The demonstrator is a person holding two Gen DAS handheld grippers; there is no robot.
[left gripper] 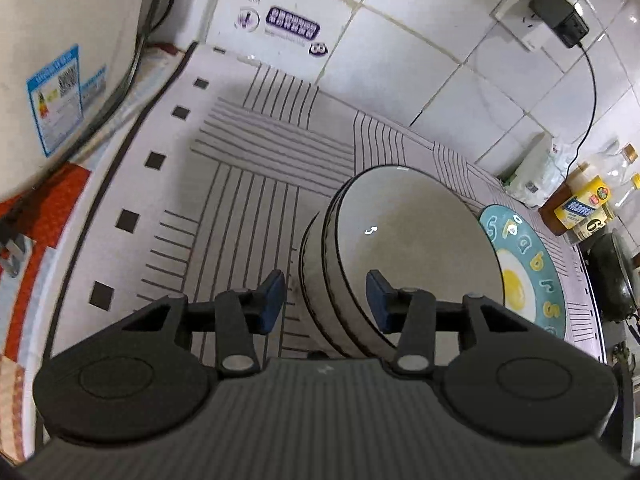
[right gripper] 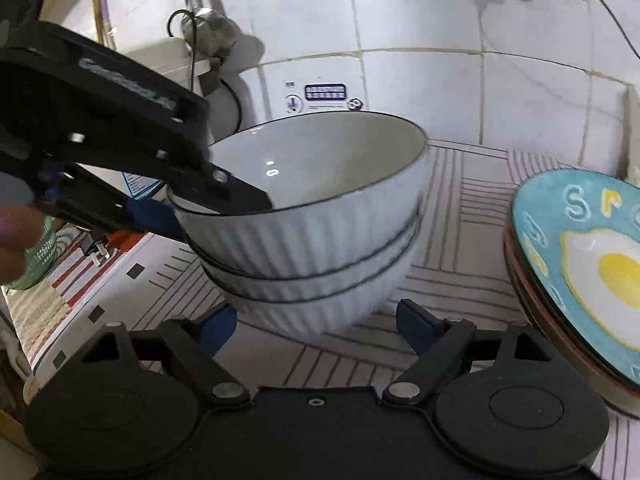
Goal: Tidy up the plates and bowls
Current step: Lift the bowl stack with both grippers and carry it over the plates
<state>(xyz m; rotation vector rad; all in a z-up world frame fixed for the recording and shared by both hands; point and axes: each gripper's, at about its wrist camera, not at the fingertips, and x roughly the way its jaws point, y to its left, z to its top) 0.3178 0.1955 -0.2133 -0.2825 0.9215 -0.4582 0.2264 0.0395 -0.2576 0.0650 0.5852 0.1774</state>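
Note:
A stack of three white ribbed bowls with dark rims (right gripper: pixel 320 240) stands on the striped mat (right gripper: pixel 460 240); it also shows in the left wrist view (left gripper: pixel 400 248). My left gripper (left gripper: pixel 326 300) is open and straddles the near rim of the stack, one finger outside, one inside the top bowl. In the right wrist view the left gripper (right gripper: pixel 208 208) sits over the rim at the stack's left side. My right gripper (right gripper: pixel 316 328) is open and empty, just in front of the stack's base. A blue plate with a fried-egg picture (right gripper: pixel 592 272) lies on other plates to the right, also seen in the left wrist view (left gripper: pixel 524 272).
A white appliance (left gripper: pixel 60 60) stands at the left. The tiled wall (left gripper: pixel 440 60) is behind, with a socket and black adapter (left gripper: pixel 560 16). Bottles (left gripper: pixel 592 200) and a dark pan (left gripper: pixel 616 280) are at the far right. A green cup (right gripper: pixel 40 256) stands left.

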